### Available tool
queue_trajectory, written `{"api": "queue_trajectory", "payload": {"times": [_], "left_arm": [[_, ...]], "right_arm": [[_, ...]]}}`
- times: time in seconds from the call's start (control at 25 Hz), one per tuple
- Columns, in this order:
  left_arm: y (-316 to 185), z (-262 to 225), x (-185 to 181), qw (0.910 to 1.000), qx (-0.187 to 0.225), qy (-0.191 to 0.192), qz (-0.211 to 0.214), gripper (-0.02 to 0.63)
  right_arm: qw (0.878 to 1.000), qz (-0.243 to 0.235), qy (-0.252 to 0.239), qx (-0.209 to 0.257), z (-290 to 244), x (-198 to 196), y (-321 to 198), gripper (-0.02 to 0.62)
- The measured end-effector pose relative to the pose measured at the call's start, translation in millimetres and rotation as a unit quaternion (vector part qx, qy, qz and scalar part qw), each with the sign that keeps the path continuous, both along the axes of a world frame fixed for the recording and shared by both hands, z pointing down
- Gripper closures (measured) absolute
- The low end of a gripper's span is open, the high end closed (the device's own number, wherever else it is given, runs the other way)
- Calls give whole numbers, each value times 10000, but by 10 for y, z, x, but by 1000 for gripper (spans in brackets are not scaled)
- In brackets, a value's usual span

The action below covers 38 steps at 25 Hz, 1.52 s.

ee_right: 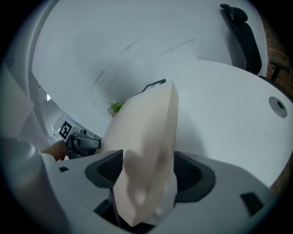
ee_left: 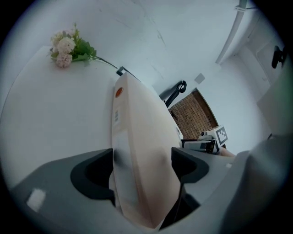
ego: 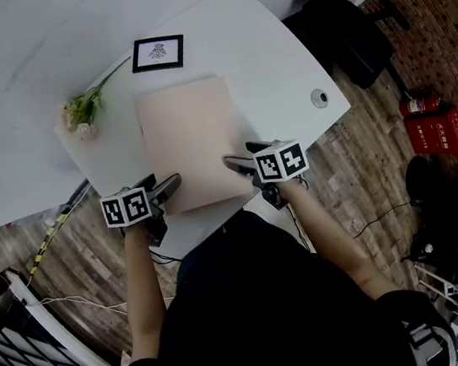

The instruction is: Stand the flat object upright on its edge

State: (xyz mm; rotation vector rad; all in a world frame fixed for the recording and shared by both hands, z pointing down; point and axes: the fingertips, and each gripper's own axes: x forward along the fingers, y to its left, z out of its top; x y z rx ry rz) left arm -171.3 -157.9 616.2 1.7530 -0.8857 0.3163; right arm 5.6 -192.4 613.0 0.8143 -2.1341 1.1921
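The left tool (ego: 169,184) and the right tool (ego: 235,164) are both at the near edge of the board (ego: 191,137). Each tool is wide, with that edge between its jaws, and does not seem to squeeze it yet. The board lies flat on the desk (ego: 281,76), or nearly so. So the job looks only just begun. The tools must grab the board, tip it up and leave it standing on its edge. Past it lie flowers (ego: 80,113) and a small picture (ego: 158,53).
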Motion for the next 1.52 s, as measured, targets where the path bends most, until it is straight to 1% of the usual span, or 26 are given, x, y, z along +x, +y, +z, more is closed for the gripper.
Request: {"api": "queue_trajectory", "payload": {"times": [0.16, 0.28, 0.36, 0.48, 0.6, 0.72, 0.84, 0.96, 1.08, 1.2, 1.36, 1.52], "left_arm": [[-1, 99, 29, 9998, -176, -44, 46, 221], [-1, 108, 16, 9997, -202, -99, 28, 221], [-3, 103, 9, 9997, -198, -143, -8, 221], [-21, 59, 0, 9997, -159, -132, -109, 221], [-51, -49, -10, 9997, -21, -71, -244, 222], [-40, -158, -22, 9992, 115, -52, -386, 221], [18, -234, -65, 9985, 194, -137, -499, 221], [73, -338, -104, 9975, 311, -227, -587, 221], [127, -438, -146, 9966, 414, -463, -547, 221], [159, -578, -179, 9939, 599, -840, -386, 221], [170, -762, -237, 9861, 900, -1388, -185, 221], [210, -913, -300, 9779, 1096, -1772, -168, 221]], "right_arm": [[9998, -44, -7, -176, 77, -47, 22, 281], [9994, 31, -87, -340, 104, -67, 37, 281], [9993, 63, -84, -364, 99, -71, 38, 282], [9996, 105, -74, -265, 53, -83, 19, 282], [9997, 148, -132, -115, -52, -93, -11, 282], [9998, 71, -155, 83, -184, -105, -38, 282], [9995, -69, -147, 265, -302, -122, -38, 282], [9988, -149, -298, 355, -379, -175, -10, 282], [9976, -232, -543, 368, -410, -258, 44, 281], [9970, -235, -697, 254, -389, -288, 134, 282], [9954, -248, -913, 135, -363, -358, 207, 282], [9927, -324, -1152, 150, -414, -468, 224, 282]]}}
